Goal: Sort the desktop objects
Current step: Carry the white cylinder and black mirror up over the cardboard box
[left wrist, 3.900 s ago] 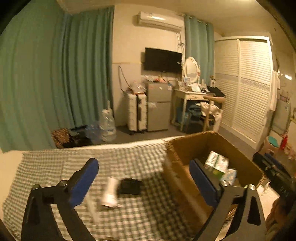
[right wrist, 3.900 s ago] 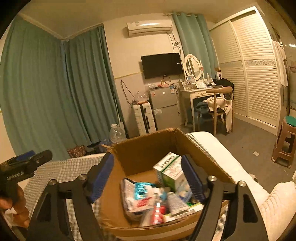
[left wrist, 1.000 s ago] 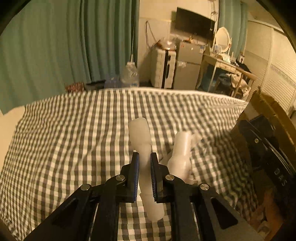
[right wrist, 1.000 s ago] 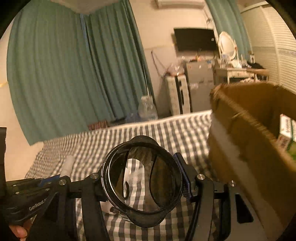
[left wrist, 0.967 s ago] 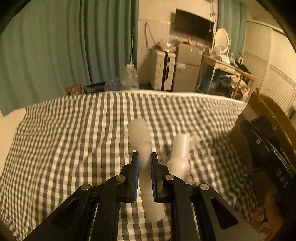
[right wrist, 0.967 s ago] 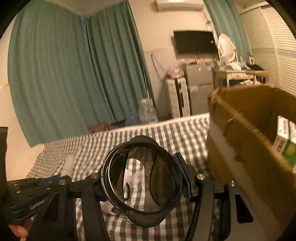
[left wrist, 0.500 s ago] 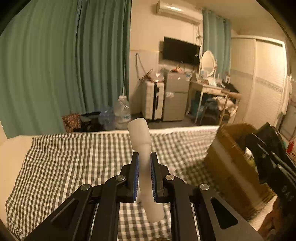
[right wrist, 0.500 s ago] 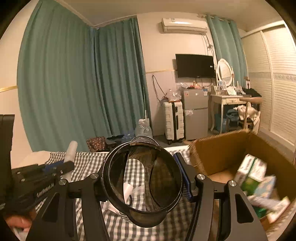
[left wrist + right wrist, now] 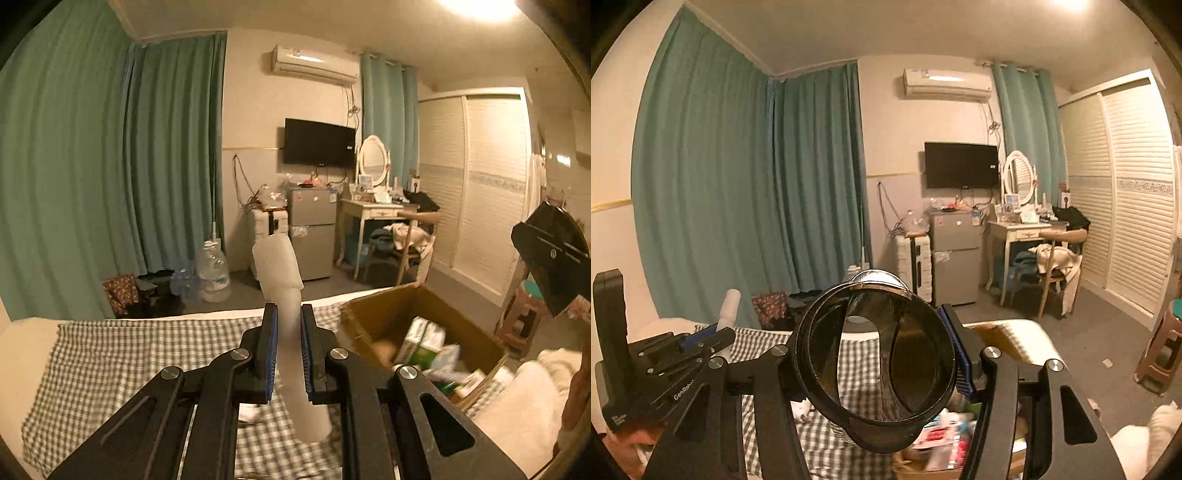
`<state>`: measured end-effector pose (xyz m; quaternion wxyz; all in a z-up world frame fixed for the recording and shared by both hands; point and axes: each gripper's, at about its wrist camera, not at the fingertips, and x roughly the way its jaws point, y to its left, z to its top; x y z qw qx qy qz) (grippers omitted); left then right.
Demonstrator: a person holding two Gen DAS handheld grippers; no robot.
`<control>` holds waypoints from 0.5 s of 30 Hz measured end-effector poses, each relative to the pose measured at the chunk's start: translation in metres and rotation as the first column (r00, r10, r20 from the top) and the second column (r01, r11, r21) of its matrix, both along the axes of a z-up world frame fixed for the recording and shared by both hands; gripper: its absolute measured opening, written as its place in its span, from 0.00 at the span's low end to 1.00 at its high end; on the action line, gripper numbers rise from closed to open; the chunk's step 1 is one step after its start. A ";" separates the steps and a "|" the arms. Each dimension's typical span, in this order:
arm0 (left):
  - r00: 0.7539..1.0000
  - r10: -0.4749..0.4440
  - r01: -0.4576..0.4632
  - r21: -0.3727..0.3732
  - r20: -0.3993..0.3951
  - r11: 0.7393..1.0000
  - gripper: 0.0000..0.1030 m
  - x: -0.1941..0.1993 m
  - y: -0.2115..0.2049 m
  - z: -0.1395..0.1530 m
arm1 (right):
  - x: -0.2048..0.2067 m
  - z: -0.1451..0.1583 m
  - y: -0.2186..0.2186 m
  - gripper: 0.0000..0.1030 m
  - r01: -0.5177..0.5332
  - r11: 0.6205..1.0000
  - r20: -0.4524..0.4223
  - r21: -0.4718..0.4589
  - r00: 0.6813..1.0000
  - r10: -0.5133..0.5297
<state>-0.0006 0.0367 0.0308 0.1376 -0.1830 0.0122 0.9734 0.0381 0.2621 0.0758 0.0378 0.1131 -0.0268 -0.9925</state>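
Now, in the left wrist view your left hand-held gripper (image 9: 287, 349) is clamped on the white tube (image 9: 286, 314) at frame centre; carry it over the near rim of the cardboard box (image 9: 391, 314) at lower right, where the checked bed cover (image 9: 129, 354) leaves open room. In the right wrist view your right hand-held gripper (image 9: 875, 360) pinches the dark round container (image 9: 877, 363) at centre, with box contents blurred beneath, so release low inside the walls.

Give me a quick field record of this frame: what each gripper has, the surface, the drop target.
left gripper: shut on white tube
right gripper: shut on dark round container
surface: checked cloth
drop target: cardboard box, open, already holding cartons and packets
left on cloth: small white item, kind unclear
both held items: off the cloth
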 end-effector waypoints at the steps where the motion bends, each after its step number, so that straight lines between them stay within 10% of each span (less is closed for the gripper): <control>1: 1.000 -0.006 0.006 0.012 0.008 1.000 0.11 0.001 0.008 0.003 | 0.004 0.001 0.005 0.55 0.003 1.000 -0.004 0.001 1.000 -0.003; 15: 0.991 -0.101 0.101 0.004 0.084 0.995 0.11 -0.031 0.130 -0.002 | -0.019 -0.035 0.092 0.55 0.021 0.999 0.092 -0.033 0.996 -0.018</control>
